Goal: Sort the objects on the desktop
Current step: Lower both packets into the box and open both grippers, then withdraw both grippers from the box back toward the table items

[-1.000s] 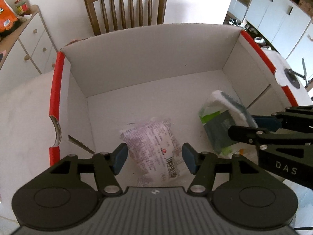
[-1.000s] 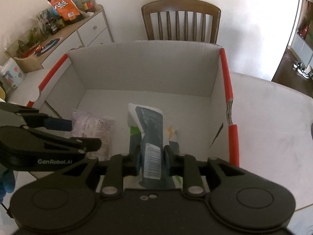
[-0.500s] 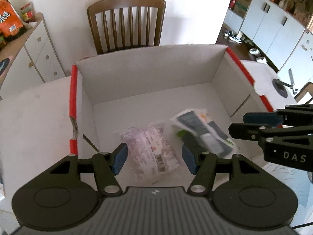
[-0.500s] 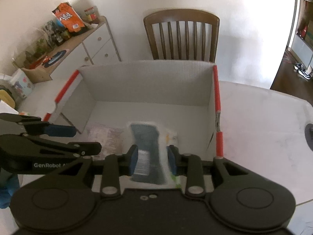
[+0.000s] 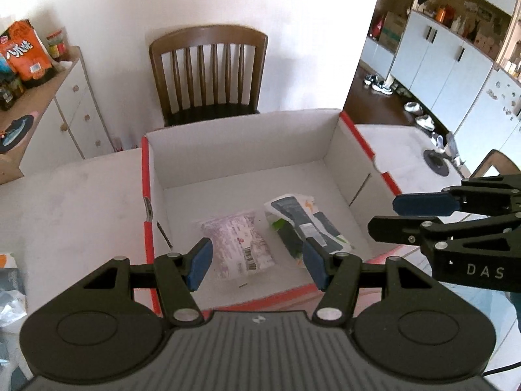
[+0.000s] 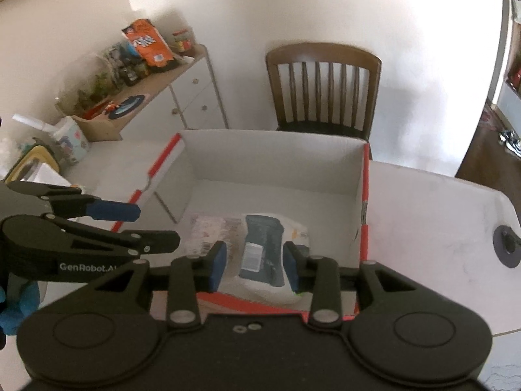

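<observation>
Both grippers are hovering above the cardboard box (image 5: 329, 150); the left gripper (image 5: 257, 260) is standing part-open and empty, the purple-printed packet (image 5: 239, 244) lying below its jaws; the right gripper (image 6: 254, 267) is opening, the grey-and-white pouch (image 6: 263, 251) lying loose beneath, so clearing the rim before reaching elsewhere seems wise.

The box (image 5: 247, 150) looks like matt white cardboard with glossy red edges; the two packets inside, the purple one (image 5: 239, 244) and the dark one (image 5: 304, 224), are shiny crinkled plastic film. The far chair (image 5: 208, 71) is smooth varnished wood; the table (image 5: 71, 202) is a dull, scuffed white.
</observation>
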Demonstrator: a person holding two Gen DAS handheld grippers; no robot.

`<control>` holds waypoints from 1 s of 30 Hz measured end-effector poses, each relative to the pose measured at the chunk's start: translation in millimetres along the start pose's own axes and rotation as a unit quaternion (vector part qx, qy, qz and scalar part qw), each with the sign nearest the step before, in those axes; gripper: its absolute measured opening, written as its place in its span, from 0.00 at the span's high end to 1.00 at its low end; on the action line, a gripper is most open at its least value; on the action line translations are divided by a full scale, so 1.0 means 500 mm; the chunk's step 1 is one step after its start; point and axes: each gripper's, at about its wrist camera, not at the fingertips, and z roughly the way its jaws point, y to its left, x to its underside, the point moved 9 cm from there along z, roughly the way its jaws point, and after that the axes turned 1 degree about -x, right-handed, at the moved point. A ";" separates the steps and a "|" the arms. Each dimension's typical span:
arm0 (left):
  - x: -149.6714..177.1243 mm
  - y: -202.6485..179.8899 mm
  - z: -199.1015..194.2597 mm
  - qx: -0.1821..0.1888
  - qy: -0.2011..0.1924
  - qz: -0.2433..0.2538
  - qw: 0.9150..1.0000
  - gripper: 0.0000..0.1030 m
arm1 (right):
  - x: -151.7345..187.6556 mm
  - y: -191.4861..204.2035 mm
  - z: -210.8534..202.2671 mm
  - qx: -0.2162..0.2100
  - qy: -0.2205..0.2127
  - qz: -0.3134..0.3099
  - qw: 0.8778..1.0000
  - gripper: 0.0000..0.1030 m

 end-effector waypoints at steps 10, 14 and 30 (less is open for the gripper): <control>0.032 -0.011 -0.095 -0.001 -0.029 -0.006 1.000 0.38 | 0.021 0.033 -0.078 -0.003 -0.018 -0.017 1.000 0.49; 0.054 -0.021 -0.131 0.006 -0.039 -0.002 0.999 0.32 | 0.036 0.037 -0.109 -0.005 -0.024 -0.014 1.000 0.47; 0.145 -0.045 -0.234 0.029 -0.073 -0.003 0.997 0.00 | 0.121 0.069 -0.209 -0.002 -0.048 0.000 0.999 0.33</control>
